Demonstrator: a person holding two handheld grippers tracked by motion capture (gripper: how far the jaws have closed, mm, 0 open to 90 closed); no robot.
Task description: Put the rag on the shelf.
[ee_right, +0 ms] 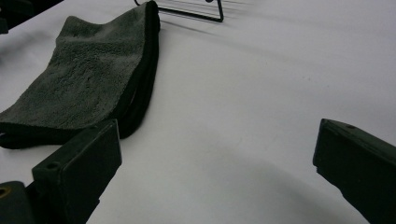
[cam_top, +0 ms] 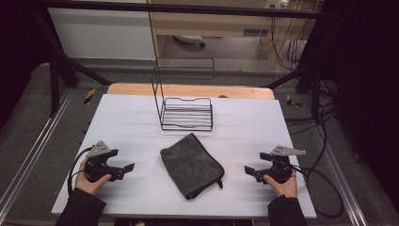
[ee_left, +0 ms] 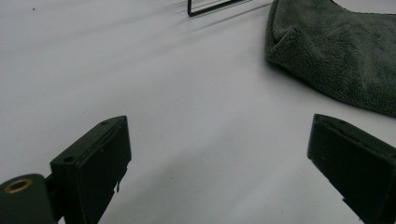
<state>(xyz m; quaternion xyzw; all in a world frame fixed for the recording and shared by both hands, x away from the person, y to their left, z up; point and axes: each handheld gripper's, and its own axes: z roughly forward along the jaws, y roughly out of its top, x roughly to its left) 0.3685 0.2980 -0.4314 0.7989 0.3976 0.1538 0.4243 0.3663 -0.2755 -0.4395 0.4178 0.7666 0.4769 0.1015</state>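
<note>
A folded dark grey towel (cam_top: 192, 164) lies in the middle of the white table, between my two grippers. My left gripper (cam_top: 126, 170) rests near the front left, open and empty, jaws pointing right toward the towel. My right gripper (cam_top: 250, 171) sits at the front right, open and empty too, pointing left at the towel. In the left gripper view the towel (ee_left: 336, 56) is ahead to the upper right, beyond the wide-apart jaws. From the right gripper view, the towel (ee_right: 88, 84) lies ahead on the left, its near edge close to the left jaw.
A black wire rack (cam_top: 186, 113) with a tall wire back stands on the table behind the towel; its base edge (ee_left: 212, 7) (ee_right: 189, 11) shows far off in both gripper views. Cables (cam_top: 315, 141) trail off the table's right side. Black frame posts (cam_top: 54, 80) flank the table.
</note>
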